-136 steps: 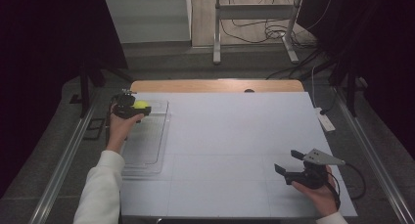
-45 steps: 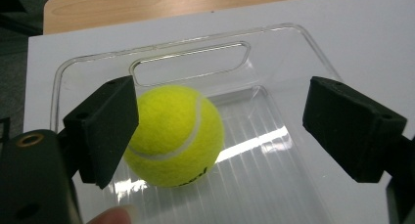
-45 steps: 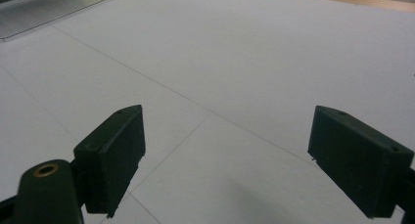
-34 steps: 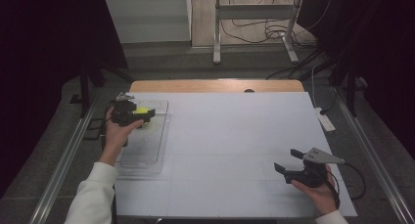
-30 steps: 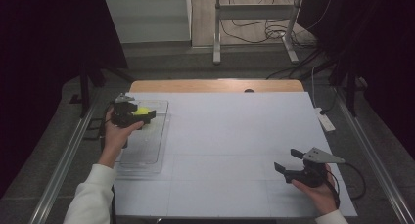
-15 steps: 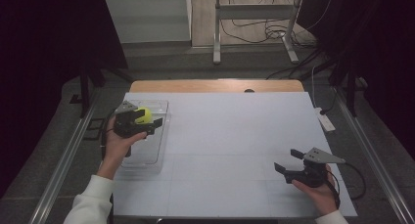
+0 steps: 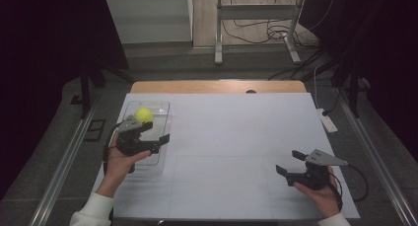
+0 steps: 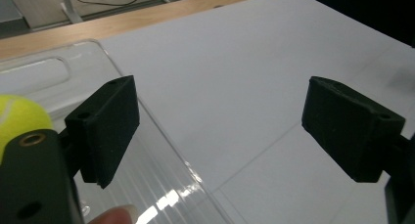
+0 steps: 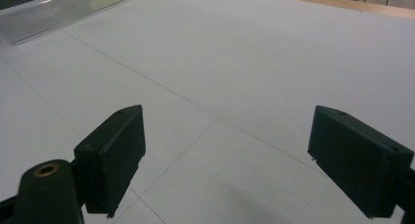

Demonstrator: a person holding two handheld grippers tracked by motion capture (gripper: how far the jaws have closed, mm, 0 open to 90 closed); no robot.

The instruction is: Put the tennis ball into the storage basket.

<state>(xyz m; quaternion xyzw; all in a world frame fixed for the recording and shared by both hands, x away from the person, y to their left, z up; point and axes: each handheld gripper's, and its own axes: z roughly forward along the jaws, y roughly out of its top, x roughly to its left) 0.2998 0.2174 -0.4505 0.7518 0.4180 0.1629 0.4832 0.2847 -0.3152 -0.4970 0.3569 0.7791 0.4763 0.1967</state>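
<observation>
Your yellow-green tennis ball (image 7: 143,114) sits in the clear plastic tray (image 7: 160,137), up at the tray's 12 o'clock end, round and fuzzy with a pale seam showing in the left gripper view (image 8: 19,119). The tray itself is a shallow, ribbed, transparent rectangle lying flat at the white table's 9 o'clock side, long axis running toward 12.

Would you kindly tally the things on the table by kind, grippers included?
Yellow-green tennis ball: 1
Clear plastic tray: 1
Handheld grippers: 2, the left gripper and the right gripper
Total: 4
</observation>
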